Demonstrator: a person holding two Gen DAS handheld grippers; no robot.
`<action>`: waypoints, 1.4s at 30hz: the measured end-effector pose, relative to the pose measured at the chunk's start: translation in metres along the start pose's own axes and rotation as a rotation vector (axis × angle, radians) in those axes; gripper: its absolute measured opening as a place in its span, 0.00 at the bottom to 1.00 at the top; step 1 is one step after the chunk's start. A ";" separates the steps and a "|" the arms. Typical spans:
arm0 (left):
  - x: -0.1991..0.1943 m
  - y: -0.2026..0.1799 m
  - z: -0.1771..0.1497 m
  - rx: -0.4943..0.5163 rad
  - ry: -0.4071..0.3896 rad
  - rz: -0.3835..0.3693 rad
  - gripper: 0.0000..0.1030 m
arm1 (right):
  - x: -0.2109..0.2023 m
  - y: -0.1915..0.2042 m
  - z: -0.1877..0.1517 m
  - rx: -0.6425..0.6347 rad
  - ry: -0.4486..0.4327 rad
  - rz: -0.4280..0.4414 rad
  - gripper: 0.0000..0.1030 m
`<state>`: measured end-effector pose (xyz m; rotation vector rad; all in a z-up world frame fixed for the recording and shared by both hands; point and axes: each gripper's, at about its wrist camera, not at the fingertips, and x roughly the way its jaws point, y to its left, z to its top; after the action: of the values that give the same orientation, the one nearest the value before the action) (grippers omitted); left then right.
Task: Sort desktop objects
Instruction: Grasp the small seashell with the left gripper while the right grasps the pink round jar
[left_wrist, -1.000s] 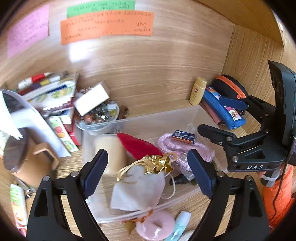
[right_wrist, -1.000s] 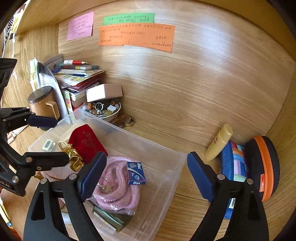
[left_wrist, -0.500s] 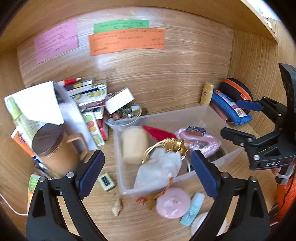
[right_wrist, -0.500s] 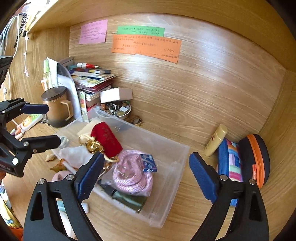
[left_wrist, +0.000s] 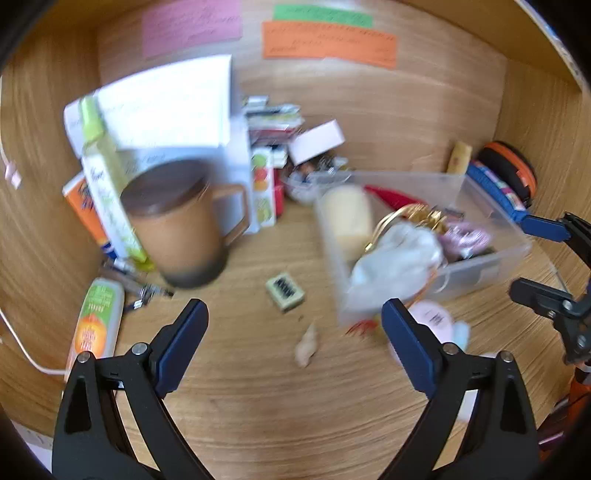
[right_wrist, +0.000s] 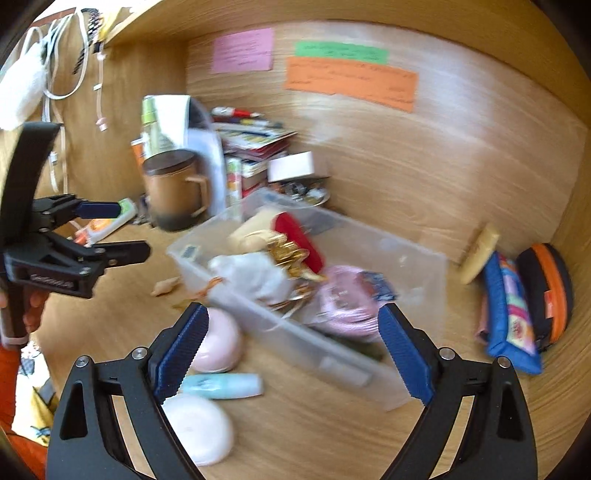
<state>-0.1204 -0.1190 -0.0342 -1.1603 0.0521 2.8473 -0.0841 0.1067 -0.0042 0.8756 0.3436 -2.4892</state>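
Clear plastic bin (left_wrist: 491, 254), half-filled, now sits at two o'clock of the left claw (left_wrist: 293, 343); both claws have backed away, spread and empty, right claw (right_wrist: 291, 345) over the bench's (left_wrist: 240, 387) loose items awaiting sorting.

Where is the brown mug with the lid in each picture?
Left wrist view: the brown mug stands at centre-left, big, in front of the white papers.
Right wrist view: the mug is smaller, upper left, behind the clear bin.
Shared landmark: the orange note on the back wall.
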 end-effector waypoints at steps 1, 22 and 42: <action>0.003 0.004 -0.004 -0.005 0.012 0.006 0.93 | 0.002 0.005 -0.002 -0.006 0.005 0.010 0.89; 0.066 0.013 -0.032 0.062 0.174 -0.037 0.93 | 0.078 0.049 -0.030 -0.060 0.232 0.079 0.89; 0.075 0.008 -0.027 0.111 0.168 -0.105 0.56 | 0.099 0.047 -0.029 -0.032 0.277 0.135 0.59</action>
<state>-0.1557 -0.1249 -0.1061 -1.3338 0.1506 2.6150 -0.1121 0.0424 -0.0938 1.1932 0.4006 -2.2354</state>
